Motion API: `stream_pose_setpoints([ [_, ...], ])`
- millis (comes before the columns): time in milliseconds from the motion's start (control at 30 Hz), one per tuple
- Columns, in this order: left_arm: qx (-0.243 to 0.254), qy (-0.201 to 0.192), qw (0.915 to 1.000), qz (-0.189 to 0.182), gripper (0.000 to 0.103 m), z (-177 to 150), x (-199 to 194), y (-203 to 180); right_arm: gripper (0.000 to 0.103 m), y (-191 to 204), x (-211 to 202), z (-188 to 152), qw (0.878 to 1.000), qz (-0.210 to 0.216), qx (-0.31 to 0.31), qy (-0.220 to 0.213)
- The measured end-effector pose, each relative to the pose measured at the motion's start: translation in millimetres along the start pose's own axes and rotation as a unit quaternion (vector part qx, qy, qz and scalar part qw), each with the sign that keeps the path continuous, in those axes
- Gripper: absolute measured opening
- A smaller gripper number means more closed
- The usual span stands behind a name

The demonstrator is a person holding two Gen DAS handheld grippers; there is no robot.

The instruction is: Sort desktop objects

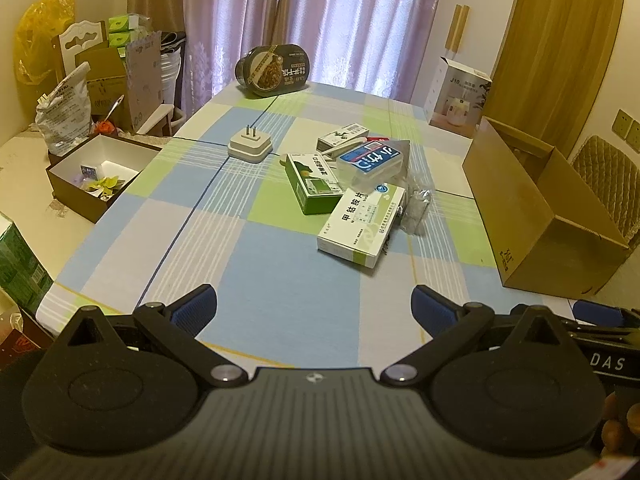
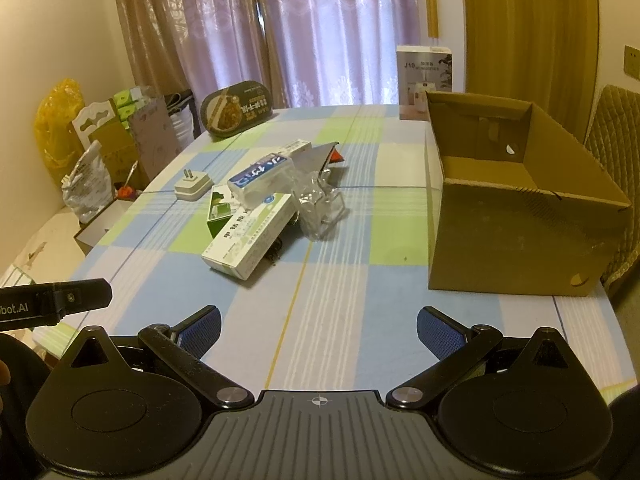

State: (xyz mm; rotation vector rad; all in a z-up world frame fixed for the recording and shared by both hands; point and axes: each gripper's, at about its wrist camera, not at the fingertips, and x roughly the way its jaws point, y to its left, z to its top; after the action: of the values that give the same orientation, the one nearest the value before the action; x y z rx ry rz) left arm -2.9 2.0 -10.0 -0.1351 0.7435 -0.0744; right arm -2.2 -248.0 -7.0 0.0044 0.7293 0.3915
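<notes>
The room has pale purple curtains at the back, and in front of them stands a bench (image 1: 256, 248) covered with a checked cloth in blue, green and white. On the middle of the cloth lies a small heap of things: a white medicine box (image 1: 360, 226) nearest to the camera, a green box (image 1: 312, 184) touching it on the far side, and a clear plastic case with a blue label (image 1: 370, 162) resting on top of the heap. A crumpled clear wrapper (image 2: 320, 206) lies against the heap on the side of the cardboard box. A white plug adapter (image 1: 250, 146) stands apart, further back to the left. An open, empty cardboard box (image 2: 516, 208) waits on the right side of the bench.

I judge that the sorting has not begun yet, because the cardboard box holds nothing and the heap looks untouched. The left tongs (image 1: 314, 308) and the right tongs (image 2: 318, 330) are both spread wide and hold nothing, and both hover over the near edge of the cloth.

The white medicine box is ahead of both tongs and well apart from them. The next move probably calls for reaching forward and closing on this box across its narrow sides, without pushing the things that lean on it.
</notes>
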Motion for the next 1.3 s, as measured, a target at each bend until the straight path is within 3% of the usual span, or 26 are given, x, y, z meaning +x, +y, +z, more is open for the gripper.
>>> stream_pose_setpoints([
  [1300,-0.002,0.010,0.9999,-0.005,0.102,-3.7,4.5,-2.3,0.101,-3.5,3.2,-4.0,1.000,-0.001,0.001,0.010],
])
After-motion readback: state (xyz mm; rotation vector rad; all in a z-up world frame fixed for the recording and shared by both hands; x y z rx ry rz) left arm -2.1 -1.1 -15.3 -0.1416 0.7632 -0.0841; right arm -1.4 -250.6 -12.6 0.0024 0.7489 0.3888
